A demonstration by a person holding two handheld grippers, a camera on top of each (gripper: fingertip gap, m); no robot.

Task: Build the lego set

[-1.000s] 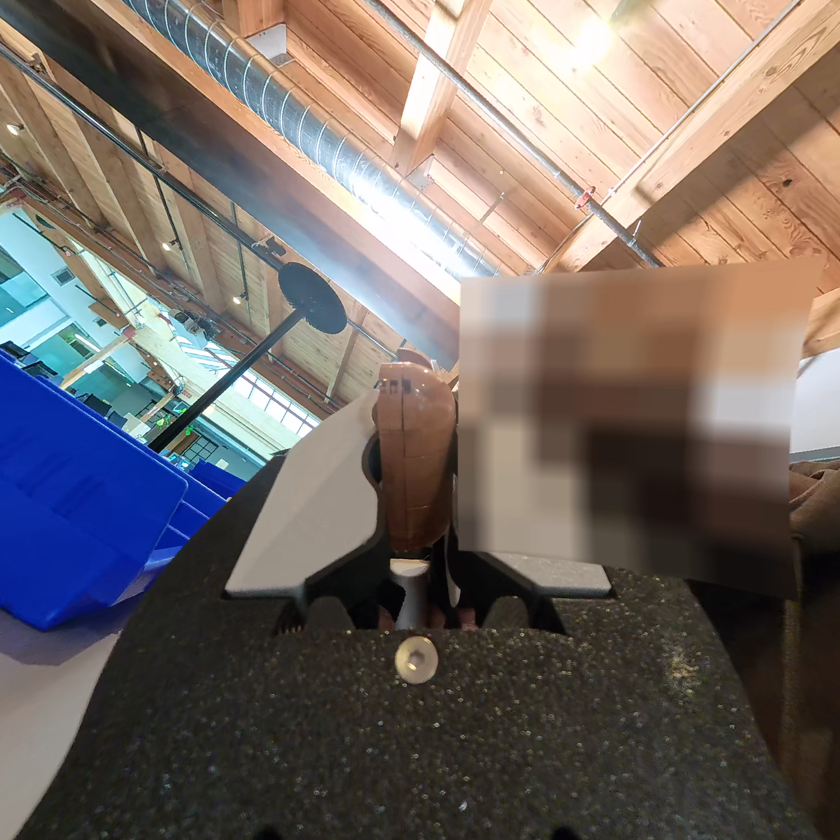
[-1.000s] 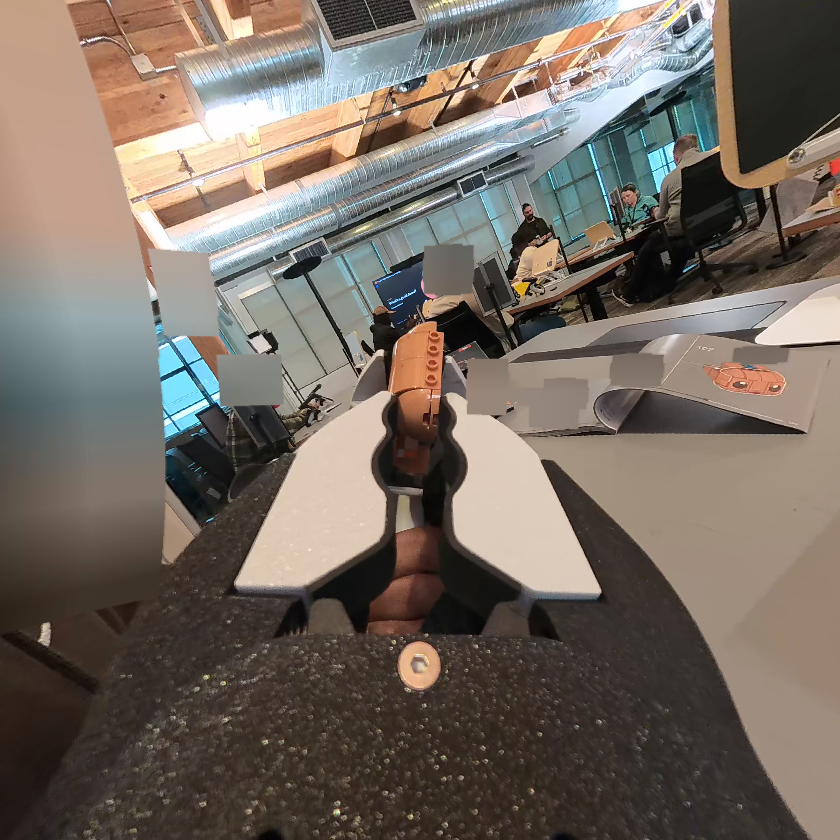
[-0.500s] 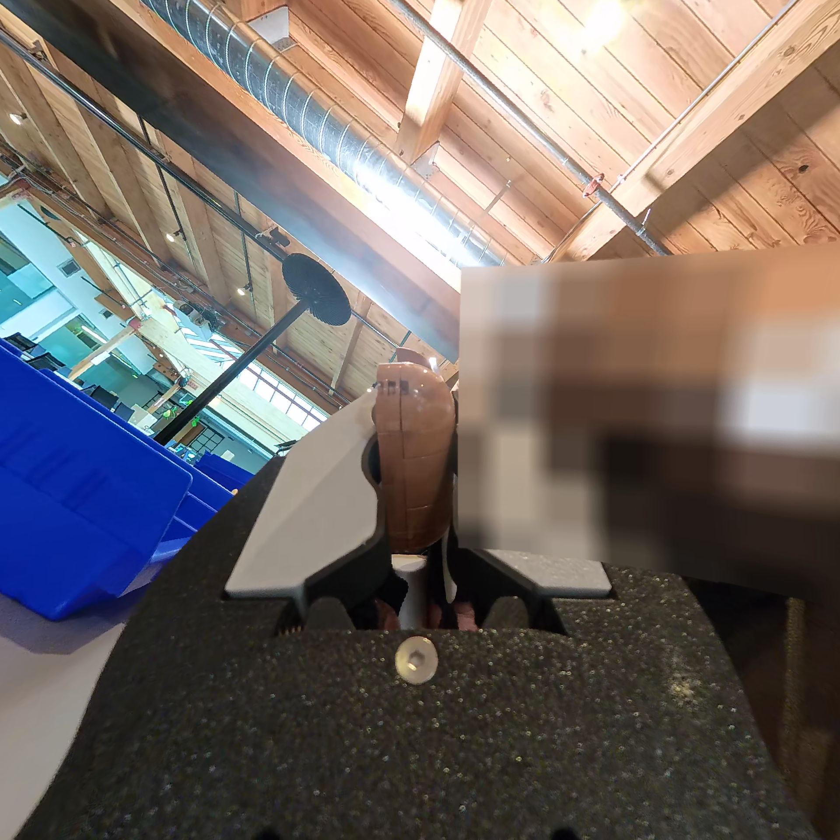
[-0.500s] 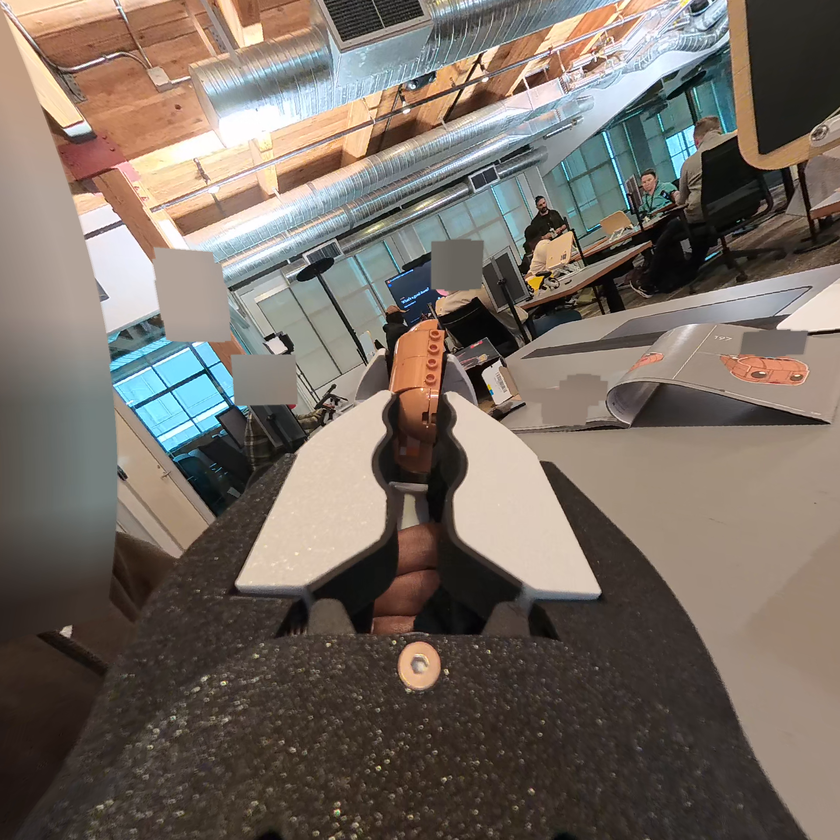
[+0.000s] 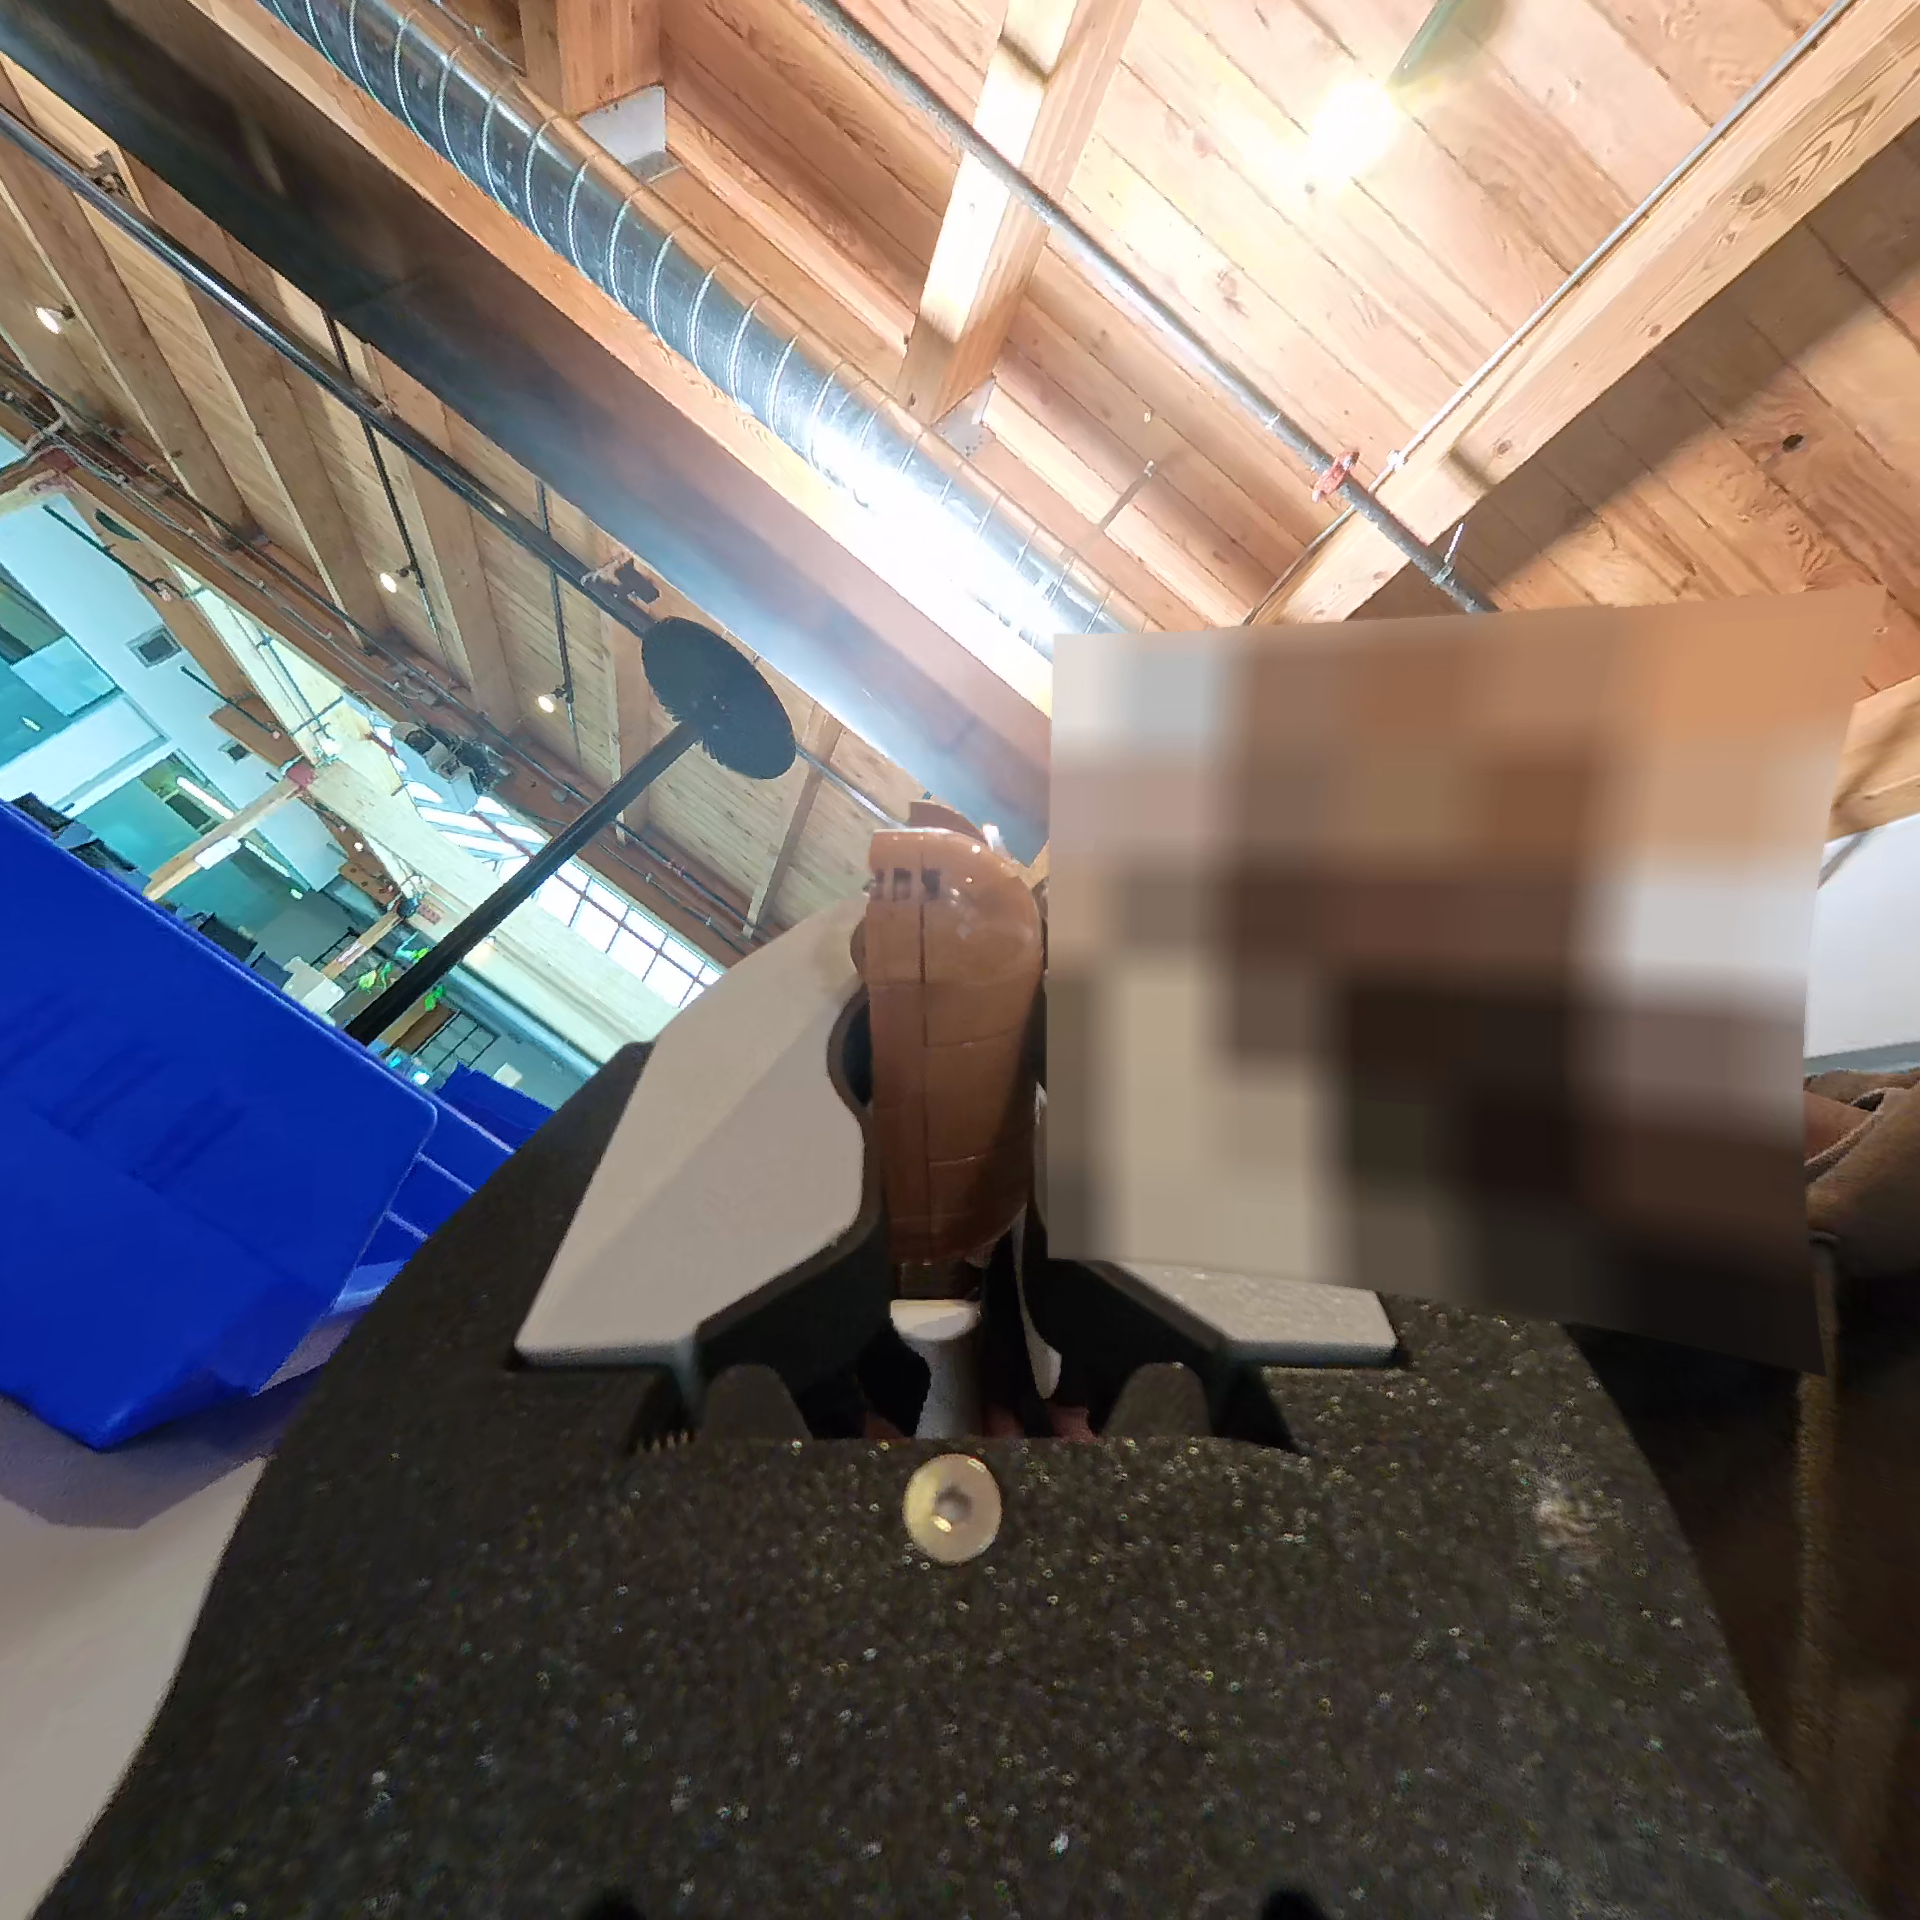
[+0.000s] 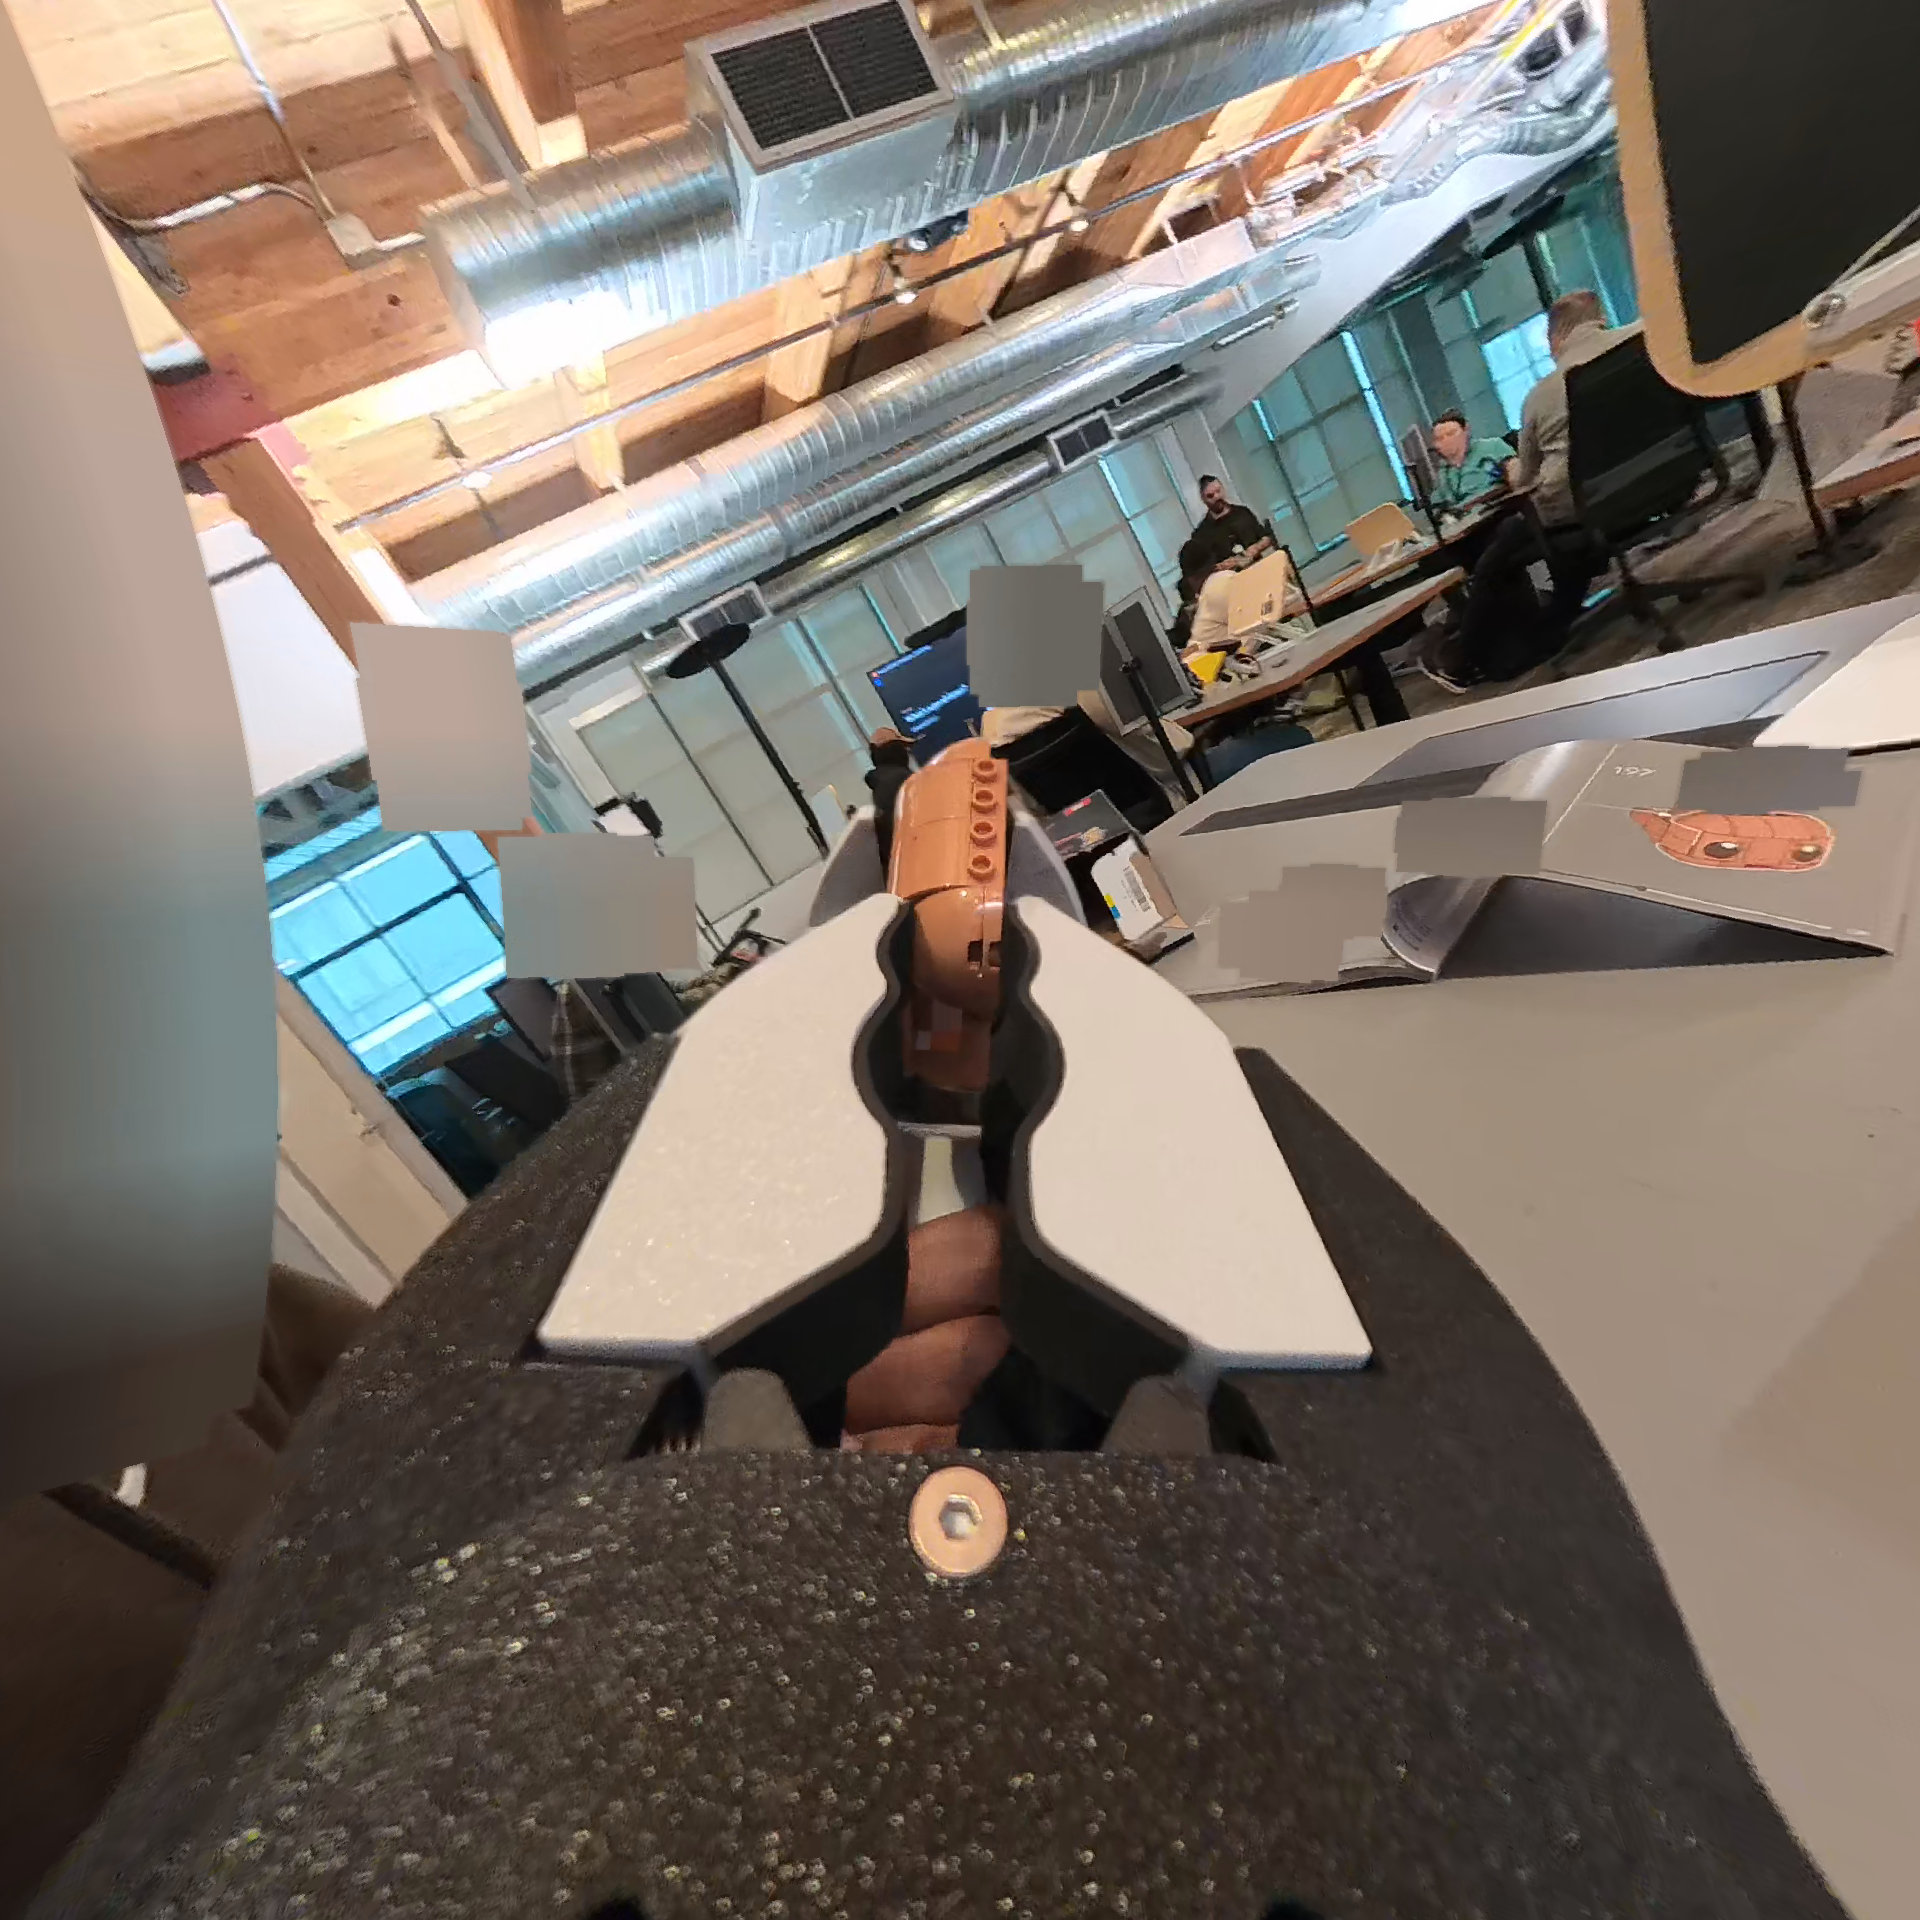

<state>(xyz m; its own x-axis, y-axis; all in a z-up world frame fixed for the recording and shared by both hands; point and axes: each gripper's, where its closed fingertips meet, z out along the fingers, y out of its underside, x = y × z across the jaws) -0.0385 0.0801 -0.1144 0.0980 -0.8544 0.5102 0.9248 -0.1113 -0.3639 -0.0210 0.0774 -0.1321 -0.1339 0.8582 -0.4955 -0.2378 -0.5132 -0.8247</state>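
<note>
Brown lego is clamped in our left hand-held gripper (image 5: pixel 951 1039), a rounded shell (image 5: pixel 951 1049), and our right hand-held gripper (image 6: pixel 951 935) pinches a studded piece (image 6: pixel 951 852). Both have tilted slightly since a second ago (no joining yet), above the counter (image 6: pixel 1558 1195) beside the booklet (image 6: pixel 1683 842).

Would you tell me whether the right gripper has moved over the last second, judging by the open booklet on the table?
Yes. The right gripper, shut on the brown lego piece, has swung left: the open booklet now sits nearer the picture's right edge.
</note>
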